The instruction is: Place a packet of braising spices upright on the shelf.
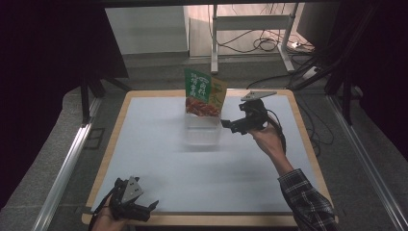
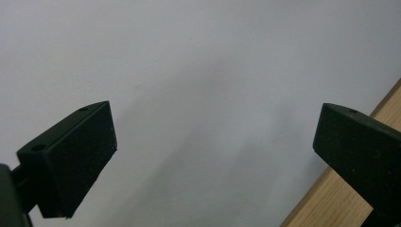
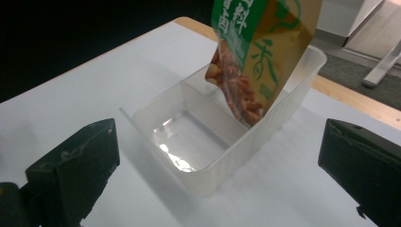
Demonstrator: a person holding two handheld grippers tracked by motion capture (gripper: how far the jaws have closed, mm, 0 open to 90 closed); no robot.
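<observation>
Both grippers, left gripper (image 1: 153, 205) and right gripper (image 1: 224, 123), are standing spread and empty, while the light, crinkly pouch (image 3: 257, 56) leaning in the flimsy clear tub (image 3: 208, 175) is probably best pinched at its top edge.

Container (image 3: 222, 156): clear plastic, thin-walled, smooth, throwing bright glints off its floor.
Pouch (image 3: 257, 52): printed film, glossy, green and gold.
Table (image 1: 144, 159): matt pale sheet, smooth, over a light wood edge.
Right gripper (image 3: 217, 175): matt black plastic, pads faintly grainy.
Left gripper (image 2: 215, 161): same matt black, finely textured pads.
Sleeve (image 1: 308, 202): checked woven cloth.
</observation>
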